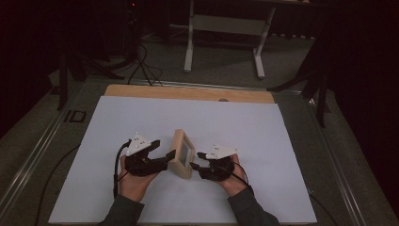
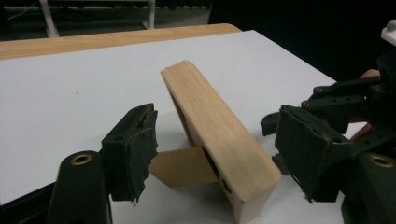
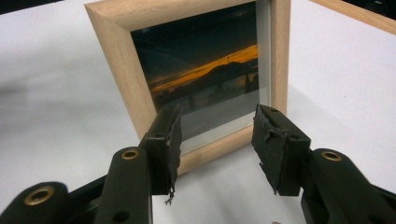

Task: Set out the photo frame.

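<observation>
So both hands sit close in, left gripper (image 1: 165,157) and right gripper (image 1: 196,161) each spread wide and gripping nothing, flanking the wooden photo frame (image 1: 182,153) propped upright mid-mat (image 1: 141,117), its length running away from the person.

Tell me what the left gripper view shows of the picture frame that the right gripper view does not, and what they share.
Left gripper view: the wooden picture frame from its edge and back, leaning on a brown prop stand, with the right gripper beyond it and the table's wooden far edge.

Right gripper view: the frame's glass front, with a photo of an orange sunset over dark land.

Both: the frame standing on the white sheet, between that view's own open fingers, which do not press on it.
</observation>
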`<state>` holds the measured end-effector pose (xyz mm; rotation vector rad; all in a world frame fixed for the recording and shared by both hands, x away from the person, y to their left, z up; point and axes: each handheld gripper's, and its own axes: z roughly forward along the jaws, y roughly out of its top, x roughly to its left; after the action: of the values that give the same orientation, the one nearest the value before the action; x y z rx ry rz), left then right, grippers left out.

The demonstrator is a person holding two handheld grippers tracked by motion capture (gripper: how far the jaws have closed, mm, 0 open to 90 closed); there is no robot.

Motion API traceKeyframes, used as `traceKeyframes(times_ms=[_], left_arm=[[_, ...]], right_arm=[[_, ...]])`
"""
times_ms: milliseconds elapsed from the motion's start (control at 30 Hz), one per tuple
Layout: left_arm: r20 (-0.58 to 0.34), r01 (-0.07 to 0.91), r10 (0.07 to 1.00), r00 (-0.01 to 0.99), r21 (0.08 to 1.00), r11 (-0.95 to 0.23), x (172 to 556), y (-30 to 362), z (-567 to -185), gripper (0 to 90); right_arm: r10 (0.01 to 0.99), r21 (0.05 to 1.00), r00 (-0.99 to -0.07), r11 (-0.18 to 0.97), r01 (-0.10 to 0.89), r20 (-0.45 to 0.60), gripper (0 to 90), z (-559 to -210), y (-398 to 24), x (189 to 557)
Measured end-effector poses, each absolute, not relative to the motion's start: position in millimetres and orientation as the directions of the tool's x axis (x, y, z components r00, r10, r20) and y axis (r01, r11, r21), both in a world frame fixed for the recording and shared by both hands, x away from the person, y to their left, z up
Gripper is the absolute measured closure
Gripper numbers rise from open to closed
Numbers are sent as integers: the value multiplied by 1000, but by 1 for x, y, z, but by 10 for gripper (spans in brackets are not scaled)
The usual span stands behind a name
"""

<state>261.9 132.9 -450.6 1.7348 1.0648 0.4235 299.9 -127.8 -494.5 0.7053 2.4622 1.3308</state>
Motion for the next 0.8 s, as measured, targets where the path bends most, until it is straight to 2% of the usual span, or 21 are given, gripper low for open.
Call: traceKeyframes(times_ms=[467,800], left_arm=[[-180,491,804,567,858,-154,261,112,-465,267],[-183,527,810,557,831,-175,263,105,-476,332]], right_arm=[[559,854,-829,421,307,22,498,-486,-140,304],[569,866,-822,400,300,22,493,-479,-146,305]])
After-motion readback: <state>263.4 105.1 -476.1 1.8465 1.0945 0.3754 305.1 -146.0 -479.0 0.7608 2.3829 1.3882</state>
